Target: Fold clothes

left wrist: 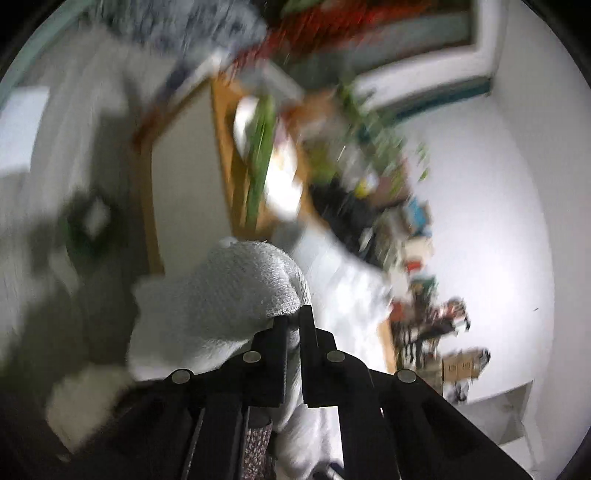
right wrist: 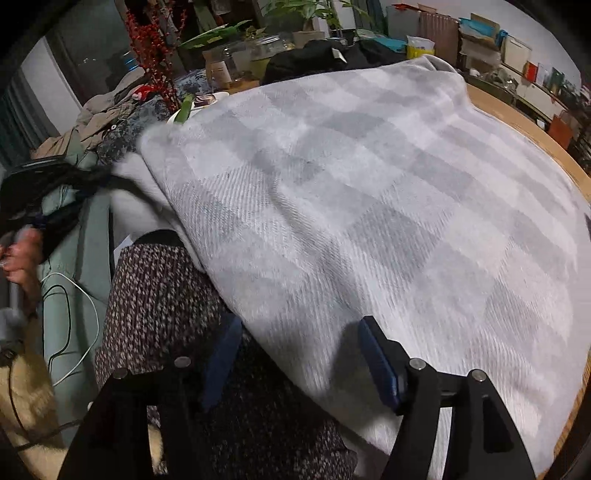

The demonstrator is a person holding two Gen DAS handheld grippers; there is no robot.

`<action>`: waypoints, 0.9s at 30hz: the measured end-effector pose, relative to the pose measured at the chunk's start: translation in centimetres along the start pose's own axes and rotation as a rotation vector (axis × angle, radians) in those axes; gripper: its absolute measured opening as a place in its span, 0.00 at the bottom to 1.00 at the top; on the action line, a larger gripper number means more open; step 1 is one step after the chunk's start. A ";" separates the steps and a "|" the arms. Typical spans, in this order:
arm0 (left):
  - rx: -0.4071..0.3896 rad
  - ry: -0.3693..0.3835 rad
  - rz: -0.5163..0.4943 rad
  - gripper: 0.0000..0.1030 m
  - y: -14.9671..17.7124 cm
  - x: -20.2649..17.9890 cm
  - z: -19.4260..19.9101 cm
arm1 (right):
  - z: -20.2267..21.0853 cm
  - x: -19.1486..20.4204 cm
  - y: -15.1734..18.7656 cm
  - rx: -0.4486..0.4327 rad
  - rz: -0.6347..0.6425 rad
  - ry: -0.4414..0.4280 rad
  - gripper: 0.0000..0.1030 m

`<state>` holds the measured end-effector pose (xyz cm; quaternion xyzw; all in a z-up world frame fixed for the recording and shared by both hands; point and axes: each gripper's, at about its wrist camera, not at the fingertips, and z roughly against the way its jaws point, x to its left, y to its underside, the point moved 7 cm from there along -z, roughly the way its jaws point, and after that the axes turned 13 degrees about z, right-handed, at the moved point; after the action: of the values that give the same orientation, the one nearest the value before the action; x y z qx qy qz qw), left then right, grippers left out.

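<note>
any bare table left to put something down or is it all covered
Little. The grey-and-white checked woven cloth covers most of the round wooden table; only a bare strip of rim shows along its right edge. The far side is crowded with potted green plants, glass jars and a black garment.

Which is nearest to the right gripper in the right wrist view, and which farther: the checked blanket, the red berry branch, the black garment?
From the right gripper:
1. Checked blanket, its near edge right at the fingertips.
2. Red berry branch, upper left, past the blanket's far corner.
3. Black garment, top centre; too close to the branch to rank firmly.
</note>
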<state>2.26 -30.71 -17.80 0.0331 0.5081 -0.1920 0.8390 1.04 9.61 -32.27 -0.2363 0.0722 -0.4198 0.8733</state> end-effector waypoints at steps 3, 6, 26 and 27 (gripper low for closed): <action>-0.054 -0.008 -0.041 0.05 -1.3 -0.7 3.2 | 0.5 0.2 0.9 0.016 -0.010 -0.001 0.68; -0.057 -0.040 -0.063 0.05 -1.7 -0.5 3.8 | 0.3 0.5 0.5 0.024 -0.005 -0.004 0.68; -0.234 -0.014 0.101 0.05 -3.2 6.4 19.9 | 1.3 -0.7 4.1 0.048 -0.065 -0.012 0.69; -0.237 -0.014 0.132 0.05 -2.9 7.7 19.9 | 1.4 -0.5 4.3 0.051 -0.049 -0.007 0.69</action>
<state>21.09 -40.64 -14.47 -0.0341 0.5182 -0.0750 0.8513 4.21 12.83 -33.12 -0.2172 0.0528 -0.4420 0.8687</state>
